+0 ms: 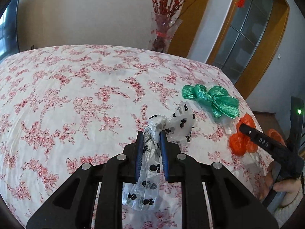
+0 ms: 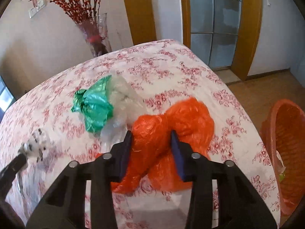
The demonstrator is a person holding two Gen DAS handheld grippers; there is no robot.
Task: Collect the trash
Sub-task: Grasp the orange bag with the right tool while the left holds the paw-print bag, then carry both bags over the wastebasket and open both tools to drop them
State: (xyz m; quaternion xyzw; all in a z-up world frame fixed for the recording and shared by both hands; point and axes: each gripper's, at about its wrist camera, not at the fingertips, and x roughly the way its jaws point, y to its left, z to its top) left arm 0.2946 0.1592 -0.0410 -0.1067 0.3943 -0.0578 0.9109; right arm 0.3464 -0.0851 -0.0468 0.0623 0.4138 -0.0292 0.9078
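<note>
My left gripper (image 1: 151, 134) is shut on a clear plastic bag with black paw prints (image 1: 150, 164), which hangs between its blue pads above the floral tablecloth (image 1: 76, 95). The same bag shows blurred at the left of the right wrist view (image 2: 36, 143). My right gripper (image 2: 151, 135) stands open around a knotted orange plastic bag (image 2: 165, 126) lying on the table; its jaws straddle the bag without pinching it. The right gripper also shows in the left wrist view (image 1: 246, 127) at the orange bag (image 1: 240, 143). A knotted green bag (image 1: 211, 100) lies beyond both (image 2: 93, 106).
An orange woven basket (image 2: 282, 141) stands on the floor off the table's right edge. A glass vase with red branches (image 1: 162, 32) stands behind the far edge. A clear plastic scrap (image 2: 122, 99) lies by the green bag. A glass door (image 2: 215, 22) is at the right.
</note>
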